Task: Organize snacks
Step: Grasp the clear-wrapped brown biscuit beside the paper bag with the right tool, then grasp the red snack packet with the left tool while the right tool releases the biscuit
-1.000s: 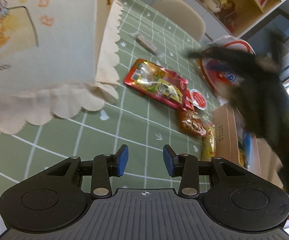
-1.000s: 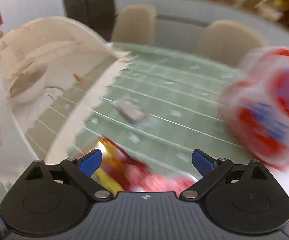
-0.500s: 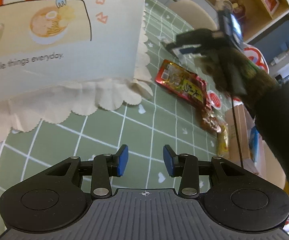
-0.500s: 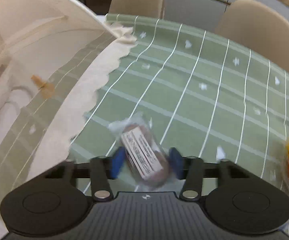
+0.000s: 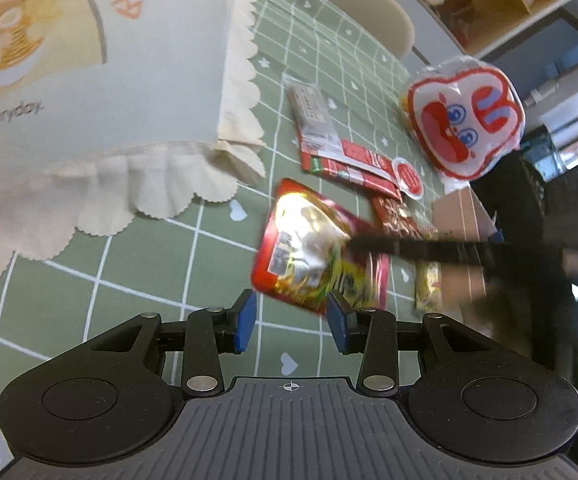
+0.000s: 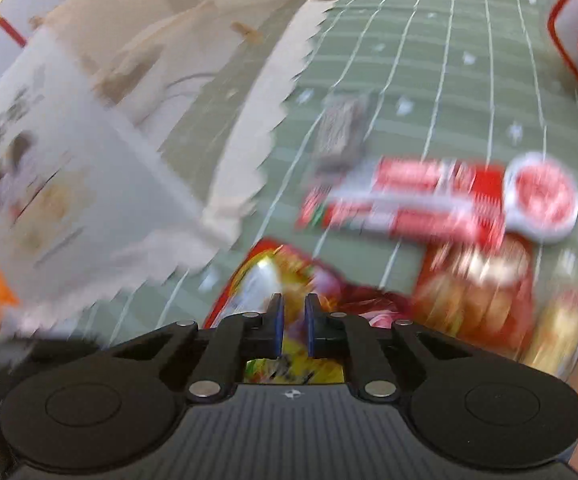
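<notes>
A shiny red and yellow snack packet (image 5: 309,252) (image 6: 265,276) hangs tilted just above the green checked tablecloth (image 5: 149,276). My right gripper (image 6: 292,318) is shut on the packet's edge; in the left wrist view it shows as a blurred black bar (image 5: 409,248) coming in from the right. My left gripper (image 5: 291,320) hovers half open right below the packet, with nothing between its fingers. A cream fabric bag (image 5: 89,80) (image 6: 89,152) with a scalloped rim stands at the left. A small wrapped snack (image 5: 309,108) (image 6: 341,132) lies on the cloth beyond.
A flat red and white packet (image 5: 353,162) (image 6: 413,196), a brown biscuit packet (image 6: 477,288) and a yellow one (image 5: 429,284) lie to the right. A big white bag with a red cartoon face (image 5: 465,120) stands behind a cardboard box (image 5: 461,208). A chair (image 5: 369,8) stands beyond the table.
My right gripper went from wide open to shut and swung from over the small wrapped snack to the red and yellow packet. That packet is now raised and nearer my left gripper, which hardly moved.
</notes>
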Motion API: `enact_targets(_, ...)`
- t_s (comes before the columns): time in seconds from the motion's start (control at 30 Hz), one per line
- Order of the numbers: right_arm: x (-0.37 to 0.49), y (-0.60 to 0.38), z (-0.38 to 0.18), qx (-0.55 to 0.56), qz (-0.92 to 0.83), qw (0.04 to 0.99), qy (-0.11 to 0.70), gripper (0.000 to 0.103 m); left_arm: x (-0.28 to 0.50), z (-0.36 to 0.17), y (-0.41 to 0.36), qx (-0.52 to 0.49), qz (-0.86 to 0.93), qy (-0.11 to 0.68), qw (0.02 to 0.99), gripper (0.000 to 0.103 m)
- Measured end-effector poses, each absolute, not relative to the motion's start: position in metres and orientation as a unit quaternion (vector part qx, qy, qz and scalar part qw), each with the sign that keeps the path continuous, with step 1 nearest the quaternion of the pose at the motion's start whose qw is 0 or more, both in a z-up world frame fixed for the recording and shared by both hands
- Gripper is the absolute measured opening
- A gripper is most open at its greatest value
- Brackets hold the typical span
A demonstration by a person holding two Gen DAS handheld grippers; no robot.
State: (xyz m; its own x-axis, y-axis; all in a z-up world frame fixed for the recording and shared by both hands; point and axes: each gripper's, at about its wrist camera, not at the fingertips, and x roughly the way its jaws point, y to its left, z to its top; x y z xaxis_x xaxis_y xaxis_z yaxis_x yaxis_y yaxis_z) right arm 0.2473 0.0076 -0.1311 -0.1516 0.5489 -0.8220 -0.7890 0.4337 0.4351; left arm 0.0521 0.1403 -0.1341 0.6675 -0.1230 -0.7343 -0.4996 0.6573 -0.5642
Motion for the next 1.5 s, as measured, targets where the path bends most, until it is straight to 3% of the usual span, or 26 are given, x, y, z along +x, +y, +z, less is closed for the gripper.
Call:
enact_targets(0.1,0.228,-0.004,-0.128,-0.116,0.521,0.645,0.547,0.011,0.058,-0.13,0.139,-0.383,0.107,0.394,0.828,0.043)
enact_targets(0.17,0.22,-0.001,-0.116,-0.151,0.508,0.689,0.494,0.013,0.058,-0.126,0.139,-0.377,0.11,0.392,0.832,0.043)
enact_targets(0.2,0.221,0.005,-0.111,-0.16,0.501,0.709,0.47,0.022,0.056,-0.123,0.138,-0.375,0.115,0.391,0.833,0.043)
enact_targets(0.23,0.223,0.011,-0.106,-0.166,0.494,0.728,0.445,0.04,0.053,-0.12,0.138,-0.369,0.121,0.392,0.834,0.043)
enact_targets(0.3,0.235,0.03,-0.102,-0.16,0.481,0.76,0.408,0.067,0.043,-0.115,0.135,-0.356,0.135,0.394,0.836,0.043)
enact_targets(0.57,0.291,0.123,-0.148,-0.159,0.422,0.774,0.445,0.064,-0.011,-0.107,0.124,-0.332,0.152,0.407,0.837,0.043)
enact_targets(0.6,0.288,0.124,-0.151,-0.169,0.422,0.776,0.437,0.059,-0.018,-0.108,0.126,-0.332,0.158,0.408,0.836,0.043)
enact_targets(0.63,0.283,0.121,-0.149,-0.183,0.425,0.773,0.434,0.037,-0.022,-0.108,0.128,-0.333,0.162,0.408,0.835,0.043)
enact_targets(0.87,0.248,0.045,-0.126,-0.189,0.434,0.775,0.419,0.037,-0.016,-0.115,0.14,-0.363,0.128,0.406,0.829,0.043)
enact_targets(1.07,0.217,-0.039,-0.137,-0.14,0.399,0.781,0.459,0.037,0.013,-0.125,0.124,-0.361,0.065,0.429,0.825,0.043)
enact_targets(1.37,0.14,-0.112,-0.132,-0.067,0.341,0.816,0.463,0.037,0.052,-0.122,0.135,-0.306,0.069,0.426,0.849,0.043)
enact_targets(1.47,0.13,-0.133,-0.134,-0.071,0.273,0.85,0.444,0.043,0.073,-0.118,0.134,-0.279,0.052,0.419,0.863,0.043)
enact_targets(1.5,0.128,-0.141,-0.135,-0.069,0.26,0.855,0.443,0.052,0.082,-0.115,0.13,-0.259,0.036,0.418,0.87,0.043)
